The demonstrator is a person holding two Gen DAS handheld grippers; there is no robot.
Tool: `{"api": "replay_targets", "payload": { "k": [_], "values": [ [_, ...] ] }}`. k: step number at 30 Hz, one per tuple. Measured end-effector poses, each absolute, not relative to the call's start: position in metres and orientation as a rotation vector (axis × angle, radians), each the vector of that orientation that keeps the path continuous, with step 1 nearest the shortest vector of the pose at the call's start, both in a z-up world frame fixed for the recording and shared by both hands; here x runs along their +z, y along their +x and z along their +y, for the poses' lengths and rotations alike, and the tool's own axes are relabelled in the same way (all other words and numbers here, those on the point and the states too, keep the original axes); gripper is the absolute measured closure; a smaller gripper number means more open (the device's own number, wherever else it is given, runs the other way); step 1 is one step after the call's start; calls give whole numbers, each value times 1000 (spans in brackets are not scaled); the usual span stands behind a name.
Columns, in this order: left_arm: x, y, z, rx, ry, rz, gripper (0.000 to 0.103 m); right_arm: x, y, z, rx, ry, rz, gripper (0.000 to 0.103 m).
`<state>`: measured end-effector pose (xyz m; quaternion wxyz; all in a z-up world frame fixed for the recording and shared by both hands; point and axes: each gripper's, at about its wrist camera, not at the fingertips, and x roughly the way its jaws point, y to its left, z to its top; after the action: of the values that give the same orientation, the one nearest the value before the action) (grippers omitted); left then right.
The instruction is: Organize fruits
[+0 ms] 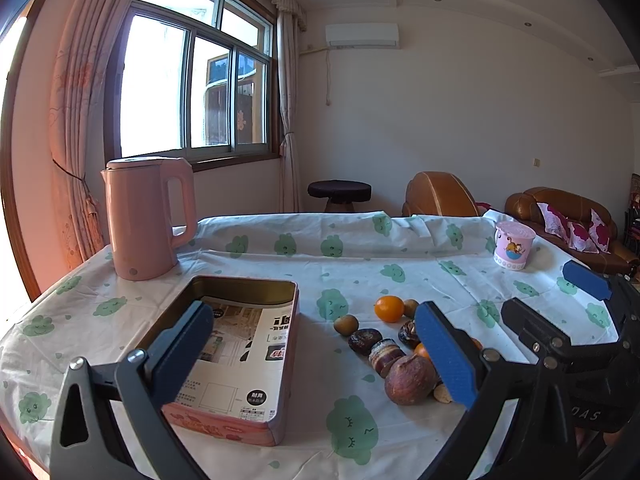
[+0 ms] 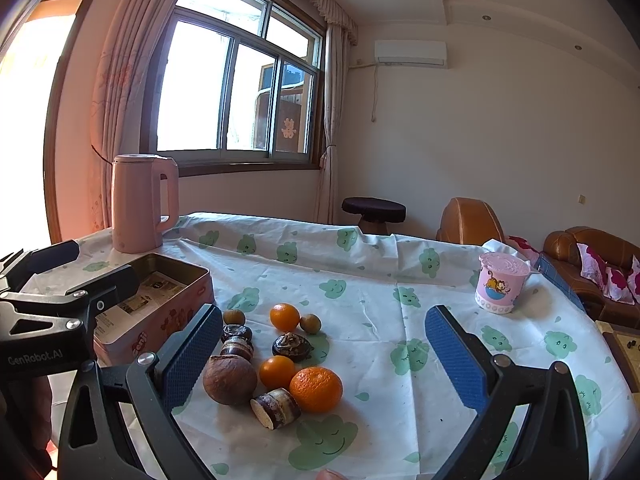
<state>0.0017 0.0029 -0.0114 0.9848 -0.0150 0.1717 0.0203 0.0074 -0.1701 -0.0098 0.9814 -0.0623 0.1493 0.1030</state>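
The fruits sit close together in a little pile on the table (image 2: 400,240), in the lower middle of the right wrist view: a big orange (image 2: 316,389), a small orange (image 2: 277,372), another orange (image 2: 284,317) farther back, a brown round fruit (image 2: 229,379) and a cut brown piece (image 2: 276,402). The right gripper (image 2: 324,360) is wide open and holds nothing, with the pile between its blue pads. The left gripper (image 1: 316,356) is open too and holds nothing; it hangs over the pink tin box (image 1: 236,356) at the lower left of the left wrist view. The box is open, with only printed paper inside, so it looks like the place for the fruits. The trouble I see is rolling. The fruits touch each other, so a gripper closing on one may push the next one, and a round orange could roll across the cloth and off the table. The brown fruit looks soft and may squash. A pink kettle (image 1: 148,216) stands behind the box, and a pink cup (image 2: 502,286) stands far to the right, both out of the way.
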Motion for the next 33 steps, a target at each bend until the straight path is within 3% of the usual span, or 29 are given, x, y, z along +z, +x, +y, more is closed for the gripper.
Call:
{"api": "replay_targets", "payload": {
  "k": [33],
  "values": [
    [-21, 5, 0, 39, -23, 376, 0, -18, 10, -174, 204, -119, 320, 1]
  ]
}}
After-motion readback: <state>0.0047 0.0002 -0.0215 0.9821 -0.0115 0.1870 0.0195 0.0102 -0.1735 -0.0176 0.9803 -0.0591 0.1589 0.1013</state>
